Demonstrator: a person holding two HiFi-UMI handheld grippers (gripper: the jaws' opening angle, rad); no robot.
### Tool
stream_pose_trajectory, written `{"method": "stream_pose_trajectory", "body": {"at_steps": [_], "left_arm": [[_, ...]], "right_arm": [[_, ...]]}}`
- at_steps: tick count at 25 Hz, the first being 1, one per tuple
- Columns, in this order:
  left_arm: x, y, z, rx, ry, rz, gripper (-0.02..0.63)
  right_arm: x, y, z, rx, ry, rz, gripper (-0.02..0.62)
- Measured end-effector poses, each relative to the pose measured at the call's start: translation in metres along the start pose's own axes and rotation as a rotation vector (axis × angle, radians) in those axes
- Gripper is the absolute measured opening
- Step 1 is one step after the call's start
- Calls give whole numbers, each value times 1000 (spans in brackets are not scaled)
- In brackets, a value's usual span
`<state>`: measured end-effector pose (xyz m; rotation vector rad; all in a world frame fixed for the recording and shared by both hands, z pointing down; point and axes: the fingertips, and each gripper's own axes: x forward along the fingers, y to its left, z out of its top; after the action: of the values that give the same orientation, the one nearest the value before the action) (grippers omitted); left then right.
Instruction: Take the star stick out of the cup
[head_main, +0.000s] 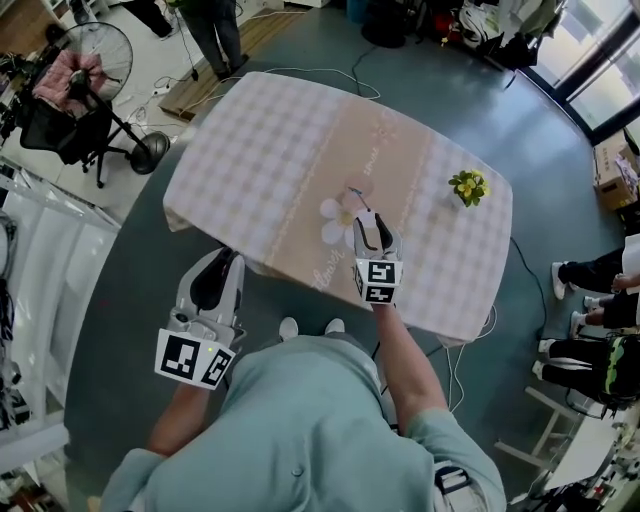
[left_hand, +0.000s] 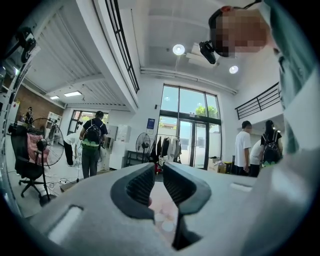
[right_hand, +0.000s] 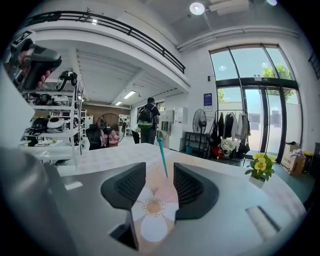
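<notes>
A thin teal star stick (right_hand: 162, 159) stands upright, leaning slightly, right between the jaws of my right gripper (right_hand: 160, 172). Those jaws stand well apart and neither pad touches it. The cup itself I cannot make out there; in the head view a small pale pink shape (head_main: 356, 194) sits just beyond the right gripper (head_main: 368, 217), over the peach runner with a flower print (right_hand: 153, 206). My left gripper (head_main: 230, 257) hangs below the table's near left edge, its jaws (left_hand: 159, 172) a narrow gap apart with nothing in them.
A small pot of yellow flowers (head_main: 467, 187) stands on the checked tablecloth (head_main: 260, 140) at the right. A standing fan (head_main: 95, 60) and a chair are off to the left. People sit at the right edge (head_main: 590, 275). Cables lie on the floor.
</notes>
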<state>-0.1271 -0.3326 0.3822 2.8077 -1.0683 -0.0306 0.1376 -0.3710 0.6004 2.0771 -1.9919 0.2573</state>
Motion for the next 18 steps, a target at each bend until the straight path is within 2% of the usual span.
{"method": "stream_pose_trajectory", "body": {"at_steps": [18], "left_arm": [[0,-5,3,20,10,17,51]], "right_arm": [[37,-7,-2,-24,1,-16,118]]}}
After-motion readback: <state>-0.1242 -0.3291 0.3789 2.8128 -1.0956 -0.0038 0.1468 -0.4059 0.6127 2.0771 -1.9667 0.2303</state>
